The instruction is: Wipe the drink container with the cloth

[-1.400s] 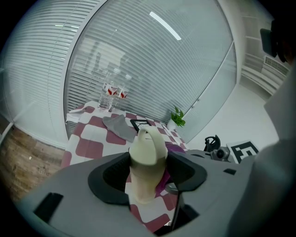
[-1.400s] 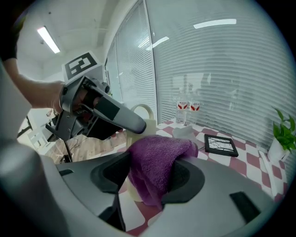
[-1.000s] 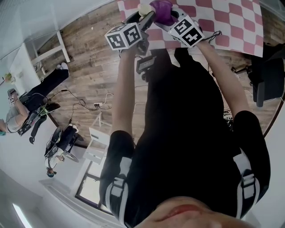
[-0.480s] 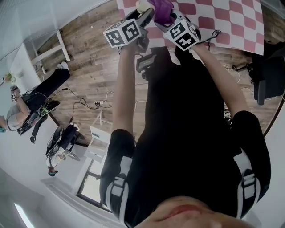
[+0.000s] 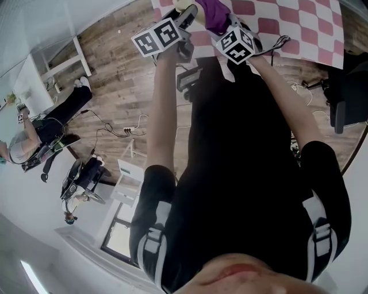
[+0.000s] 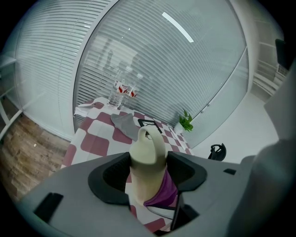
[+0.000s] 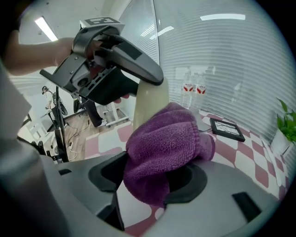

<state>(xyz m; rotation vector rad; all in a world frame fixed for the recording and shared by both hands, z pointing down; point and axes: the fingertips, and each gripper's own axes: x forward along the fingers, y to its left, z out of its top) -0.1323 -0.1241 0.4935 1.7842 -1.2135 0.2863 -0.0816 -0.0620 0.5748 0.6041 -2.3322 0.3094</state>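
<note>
A cream drink container (image 6: 148, 159) with a loop handle stands upright between the jaws of my left gripper (image 6: 148, 175), which is shut on its body. In the head view the container (image 5: 185, 8) is at the top edge, over the checkered table. My right gripper (image 7: 155, 178) holds a purple cloth (image 7: 169, 146) bunched between its jaws, which are opening slightly. The cloth presses against the side of the container (image 7: 149, 104), just below the left gripper (image 7: 115, 55). From the left gripper view the cloth (image 6: 165, 189) shows low on the container's right side.
The pink-and-white checkered table (image 6: 90, 141) carries water bottles (image 6: 122, 90), a grey cloth (image 6: 124, 122), a black frame (image 6: 149, 124) and a small plant (image 6: 185, 122). Window blinds stand behind it. A person (image 5: 31, 143) and cables are on the wooden floor at left.
Both grippers have shifted toward the top of the head view, carrying the container and the cloth farther over the table. The cloth stays against the container.
</note>
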